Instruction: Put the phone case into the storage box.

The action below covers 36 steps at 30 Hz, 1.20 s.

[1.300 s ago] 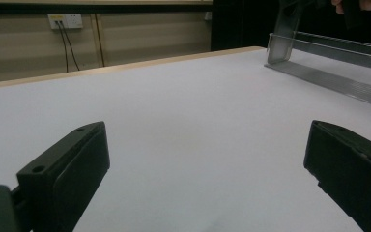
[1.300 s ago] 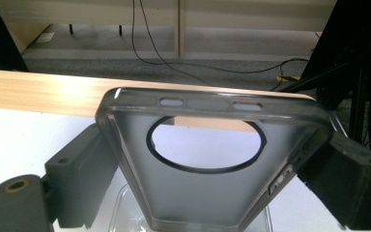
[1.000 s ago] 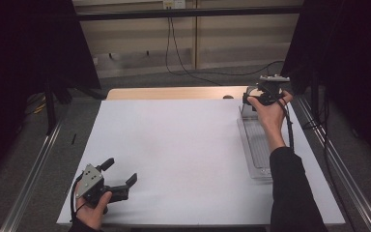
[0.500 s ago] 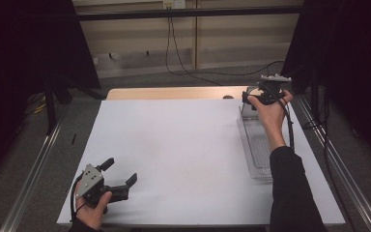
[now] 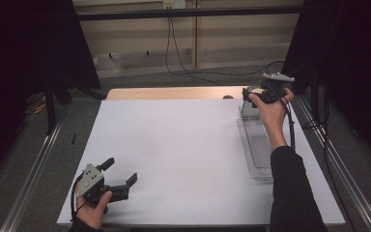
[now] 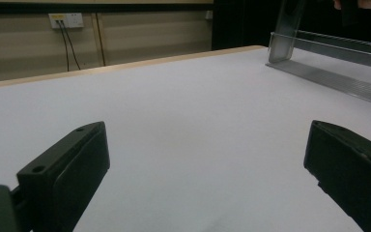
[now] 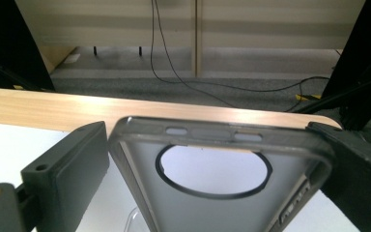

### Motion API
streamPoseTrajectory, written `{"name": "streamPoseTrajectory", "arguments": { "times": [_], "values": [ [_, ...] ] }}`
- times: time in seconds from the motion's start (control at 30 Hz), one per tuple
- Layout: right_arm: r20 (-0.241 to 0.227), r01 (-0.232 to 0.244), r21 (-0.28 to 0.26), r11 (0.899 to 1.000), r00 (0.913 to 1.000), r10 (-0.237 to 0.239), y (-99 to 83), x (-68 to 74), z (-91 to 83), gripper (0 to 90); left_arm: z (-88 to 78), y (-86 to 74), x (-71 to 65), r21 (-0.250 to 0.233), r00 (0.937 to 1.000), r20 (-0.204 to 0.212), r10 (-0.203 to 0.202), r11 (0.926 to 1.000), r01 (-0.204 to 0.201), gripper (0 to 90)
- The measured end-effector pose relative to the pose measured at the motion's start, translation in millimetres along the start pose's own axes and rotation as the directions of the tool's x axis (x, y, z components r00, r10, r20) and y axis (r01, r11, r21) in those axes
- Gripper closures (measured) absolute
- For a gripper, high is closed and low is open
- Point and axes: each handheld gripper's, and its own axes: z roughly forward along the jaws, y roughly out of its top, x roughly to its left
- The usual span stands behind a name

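Note:
A translucent grey phone case (image 7: pixel 212 136) with a round camera hole stands upright at the far end of a clear ribbed tray (image 5: pixel 258 145), at the table's far right. My right gripper (image 5: pixel 249 96) is at the case's top edge. In the right gripper view its jaws stand wide apart, one on each side of the case (image 5: pixel 248 110), close against its edges, so it reads as open. My left gripper (image 5: pixel 123 173) rests open on the white table (image 5: pixel 174 140) near the front left corner, nothing between its jaws. From the left gripper view the case (image 6: pixel 284 34) and tray (image 6: pixel 338 79) lie far off.
A strip of bare wood (image 5: pixel 169 93) runs along the table's far edge. Metal rails (image 5: pixel 34 164) flank both sides. Cables (image 5: pixel 183 58) trail on the floor beyond, and dark curtains hang left and right.

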Motion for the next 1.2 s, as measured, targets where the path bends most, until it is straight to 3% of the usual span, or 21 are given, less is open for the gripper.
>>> {"name": "streamPoseTrajectory", "arguments": {
  "times": [0.4,0.83,1.2],
  "values": [
    [-0.032,-0.013,-0.048,0.999,0.9994,0.012,4.1,-4.1,-4.1,1.8,5.0,1.1,-0.2,0.005,1.0,0.0,-0.001,1.0,0.001,2.2],
    [-0.033,-0.004,-0.077,0.997,0.9995,0.002,7.2,-7.6,-8.9,1.3,10.4,1.9,3.0,0.001,1.0,0.008,-0.004,1.0,0.004,2.3],
    [-0.044,0.011,-0.121,0.993,0.9989,-0.016,13.6,-4.5,-23.7,1.0,6.6,2.5,0.7,-0.01,0.9999,0.01,-0.001,0.9999,0.001,2.3]
  ]
}}
